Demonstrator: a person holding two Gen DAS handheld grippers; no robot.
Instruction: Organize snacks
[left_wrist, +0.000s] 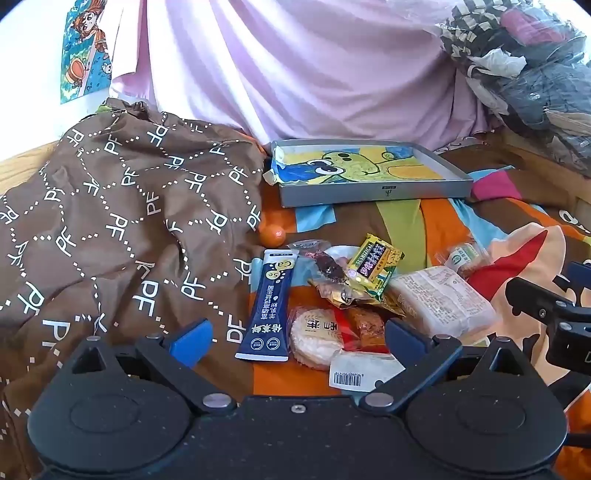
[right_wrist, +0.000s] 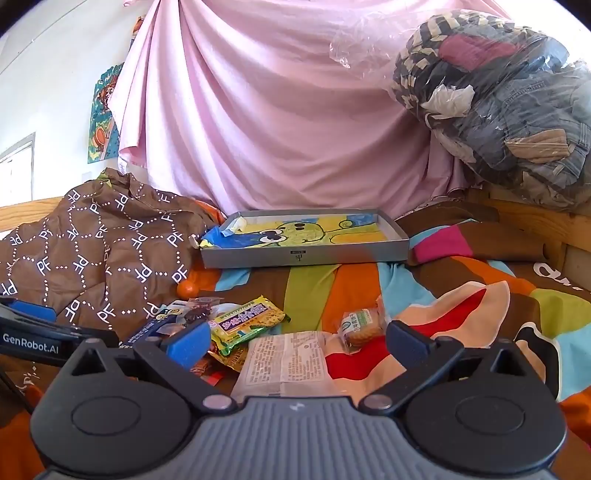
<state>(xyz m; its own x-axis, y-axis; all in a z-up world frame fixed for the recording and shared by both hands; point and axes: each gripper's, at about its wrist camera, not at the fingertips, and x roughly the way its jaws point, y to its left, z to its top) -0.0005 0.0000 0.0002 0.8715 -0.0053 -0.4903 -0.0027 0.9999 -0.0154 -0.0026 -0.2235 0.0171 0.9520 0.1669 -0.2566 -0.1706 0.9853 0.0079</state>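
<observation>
A heap of wrapped snacks lies on a colourful bedspread. In the left wrist view I see a dark blue stick packet (left_wrist: 267, 306), a round rice cracker (left_wrist: 317, 338), a green-yellow packet (left_wrist: 375, 267), a white wrapped cake (left_wrist: 441, 297) and a small biscuit pack (left_wrist: 463, 258). My left gripper (left_wrist: 297, 341) is open just in front of the heap, holding nothing. In the right wrist view my right gripper (right_wrist: 295, 341) is open over the white wrapped cake (right_wrist: 286, 360), with the biscuit pack (right_wrist: 360, 326) and green-yellow packet (right_wrist: 245, 325) ahead. A grey tray (left_wrist: 373, 192) (right_wrist: 306, 256) with a cartoon lining sits behind.
A brown patterned quilt (left_wrist: 122, 229) is bunched at the left. A small orange (left_wrist: 272, 235) lies by it. A pink sheet (right_wrist: 280, 118) hangs behind, and a clear bag of clothes (right_wrist: 509, 99) rests at the right on a wooden bed frame (right_wrist: 532, 218).
</observation>
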